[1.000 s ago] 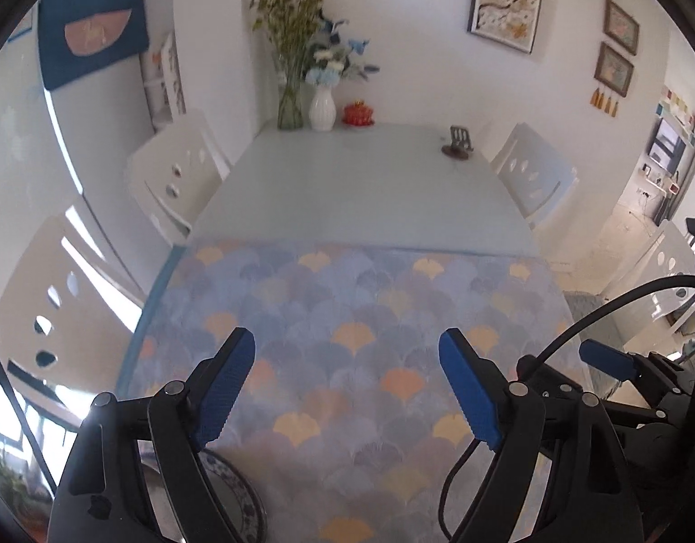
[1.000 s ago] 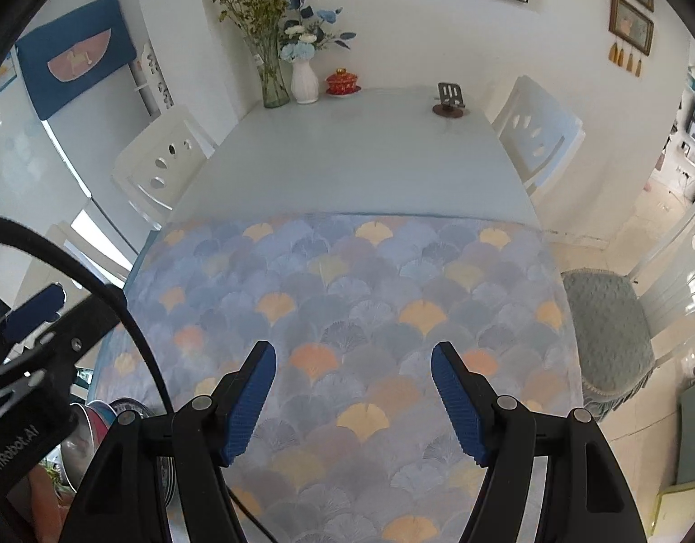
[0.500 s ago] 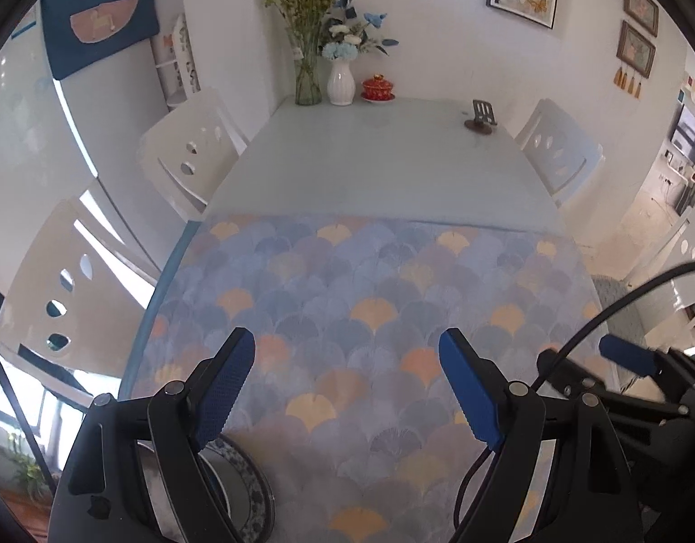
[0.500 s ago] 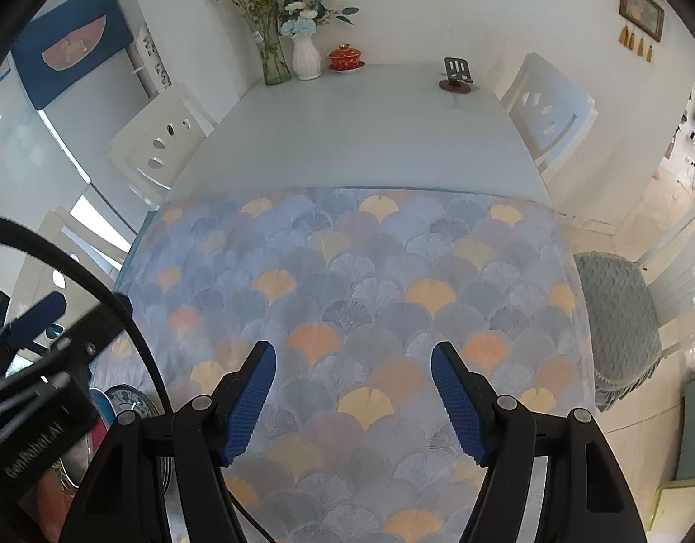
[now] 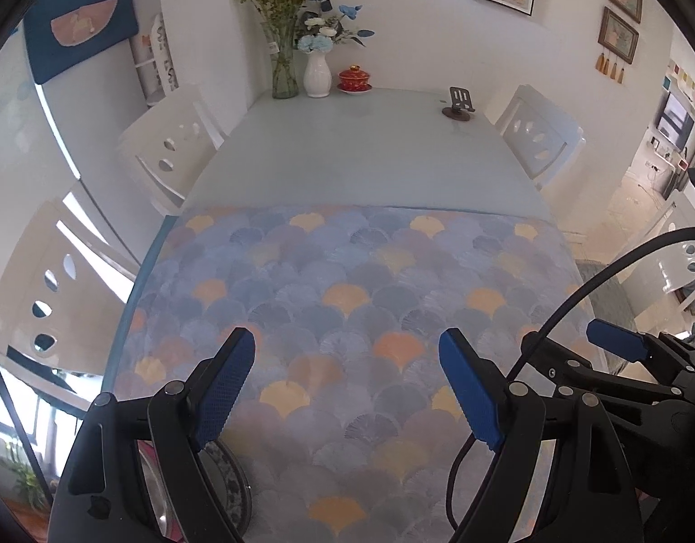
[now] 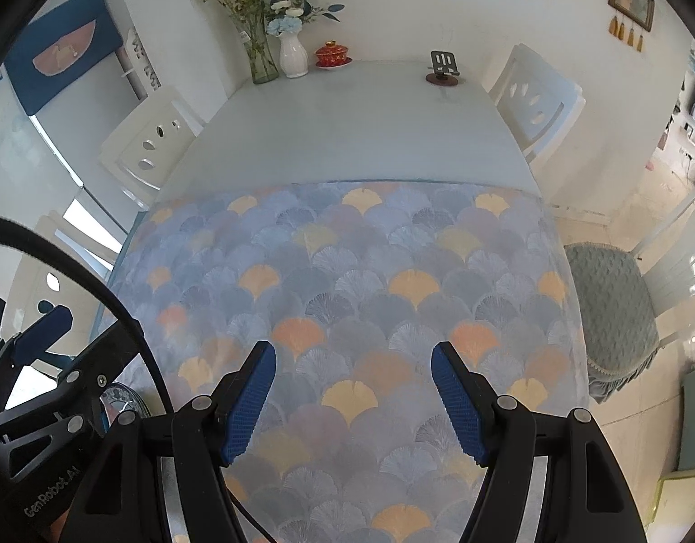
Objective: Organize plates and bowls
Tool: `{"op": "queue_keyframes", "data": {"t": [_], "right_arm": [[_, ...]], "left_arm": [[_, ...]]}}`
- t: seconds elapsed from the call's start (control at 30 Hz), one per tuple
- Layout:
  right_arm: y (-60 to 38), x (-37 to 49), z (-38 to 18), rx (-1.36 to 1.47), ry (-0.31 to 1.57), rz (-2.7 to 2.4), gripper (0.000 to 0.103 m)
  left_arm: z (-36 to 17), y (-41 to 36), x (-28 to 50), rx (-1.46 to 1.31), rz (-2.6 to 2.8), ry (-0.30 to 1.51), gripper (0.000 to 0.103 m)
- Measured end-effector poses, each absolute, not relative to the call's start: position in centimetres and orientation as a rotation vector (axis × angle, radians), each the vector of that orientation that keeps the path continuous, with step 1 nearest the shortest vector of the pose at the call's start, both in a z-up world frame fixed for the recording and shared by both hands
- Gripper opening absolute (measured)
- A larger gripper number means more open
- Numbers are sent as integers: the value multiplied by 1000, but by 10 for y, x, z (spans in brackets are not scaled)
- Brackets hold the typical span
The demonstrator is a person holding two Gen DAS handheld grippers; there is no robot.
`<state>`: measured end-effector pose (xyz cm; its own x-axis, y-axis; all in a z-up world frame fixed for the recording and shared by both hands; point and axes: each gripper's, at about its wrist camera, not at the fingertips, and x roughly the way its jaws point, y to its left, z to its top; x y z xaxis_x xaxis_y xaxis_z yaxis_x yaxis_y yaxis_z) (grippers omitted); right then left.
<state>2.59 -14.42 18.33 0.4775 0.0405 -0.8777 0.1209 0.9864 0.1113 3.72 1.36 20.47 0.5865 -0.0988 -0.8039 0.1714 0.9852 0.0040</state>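
My left gripper (image 5: 347, 389) is open and empty above the near end of the patterned tablecloth (image 5: 347, 280). Under its left finger, at the near left table edge, lies a stack of dishes: a plate with a dark patterned rim (image 5: 232, 484) and a pink rim beside it, mostly hidden by the gripper. My right gripper (image 6: 354, 400) is open and empty over the tablecloth (image 6: 347, 262). The patterned plate (image 6: 119, 400) shows partly in the right wrist view behind the left gripper's body (image 6: 44, 412).
At the far end of the table stand a glass vase (image 5: 284, 77), a white vase (image 5: 317, 74), a red lidded cup (image 5: 355, 78) and a phone stand (image 5: 458, 104). White chairs (image 5: 171, 145) flank the table; a cushioned chair (image 6: 614, 316) stands at the right.
Both grippers have risen and pulled back slightly, so more of the table shows. The dish stack has come further into view under the left gripper. Both stay open.
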Motion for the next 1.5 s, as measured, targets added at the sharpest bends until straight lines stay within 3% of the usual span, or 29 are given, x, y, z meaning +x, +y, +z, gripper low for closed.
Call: {"op": "queue_keyframes", "data": {"t": [1.5], "right_arm": [[-145, 34, 179, 92, 1052, -86, 69]], "left_arm": [[191, 11, 54, 85, -86, 966, 83]]}}
